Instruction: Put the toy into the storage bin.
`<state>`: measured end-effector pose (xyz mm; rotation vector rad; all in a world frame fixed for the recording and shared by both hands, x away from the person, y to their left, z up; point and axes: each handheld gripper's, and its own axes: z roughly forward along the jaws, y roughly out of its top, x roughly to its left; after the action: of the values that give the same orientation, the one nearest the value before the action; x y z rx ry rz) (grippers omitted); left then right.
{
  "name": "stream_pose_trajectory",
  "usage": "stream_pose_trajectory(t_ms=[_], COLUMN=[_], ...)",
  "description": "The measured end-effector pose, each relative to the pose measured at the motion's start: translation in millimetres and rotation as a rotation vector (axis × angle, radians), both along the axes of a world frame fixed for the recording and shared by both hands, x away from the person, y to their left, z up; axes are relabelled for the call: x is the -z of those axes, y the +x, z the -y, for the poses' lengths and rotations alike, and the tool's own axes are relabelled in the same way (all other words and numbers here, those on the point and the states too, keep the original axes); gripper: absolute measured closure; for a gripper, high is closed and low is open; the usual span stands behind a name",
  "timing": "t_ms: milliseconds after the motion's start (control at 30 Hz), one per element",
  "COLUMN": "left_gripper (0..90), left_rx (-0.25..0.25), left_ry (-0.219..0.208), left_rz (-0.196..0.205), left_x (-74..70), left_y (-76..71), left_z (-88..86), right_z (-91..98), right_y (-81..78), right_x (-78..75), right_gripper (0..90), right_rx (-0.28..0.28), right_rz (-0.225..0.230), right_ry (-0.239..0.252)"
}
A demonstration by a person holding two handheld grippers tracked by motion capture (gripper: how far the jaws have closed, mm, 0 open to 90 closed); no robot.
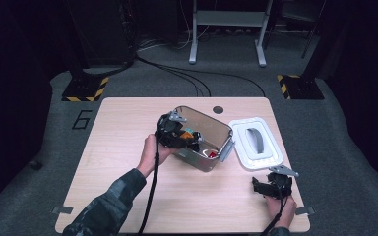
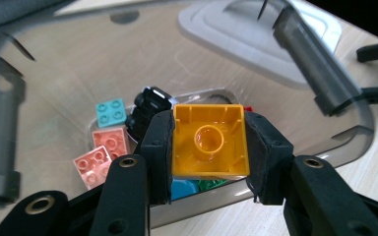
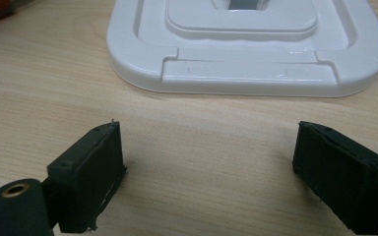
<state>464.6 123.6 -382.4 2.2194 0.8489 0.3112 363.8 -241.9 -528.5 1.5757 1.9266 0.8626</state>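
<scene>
A square yellow plastic building brick (image 2: pixel 210 142), hollow underside toward the camera, is clamped between the jaws of the left gripper (image 2: pixel 209 147) and held over the clear plastic storage box (image 1: pixel 215 129), above loose pink (image 2: pixel 109 141), teal (image 2: pixel 111 112) and black (image 2: pixel 146 105) bricks. The right gripper (image 3: pixel 209 169) is rested on the light wooden table (image 1: pixel 123 123), jaws wide apart, just beside the white box lid (image 3: pixel 248 64).
</scene>
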Motion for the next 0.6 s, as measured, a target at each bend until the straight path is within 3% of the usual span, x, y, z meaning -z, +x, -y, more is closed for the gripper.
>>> stream_pose_trajectory(t_ms=[467, 600], left_gripper=[57.4, 49.6], left_rx=[-0.01, -0.014], left_ry=[0.044, 0.037], left_rz=[-0.038, -0.044], left_x=[8.8, 8.6], left_y=[5.6, 4.5], left_z=[4.6, 4.1], right_z=[-0.1, -0.1], right_y=[0.0, 0.0], right_x=[0.0, 0.0], right_gripper=[11.1, 11.0], right_rx=[0.001, 0.001], right_rz=[0.0, 0.0], right_ry=[0.0, 0.0])
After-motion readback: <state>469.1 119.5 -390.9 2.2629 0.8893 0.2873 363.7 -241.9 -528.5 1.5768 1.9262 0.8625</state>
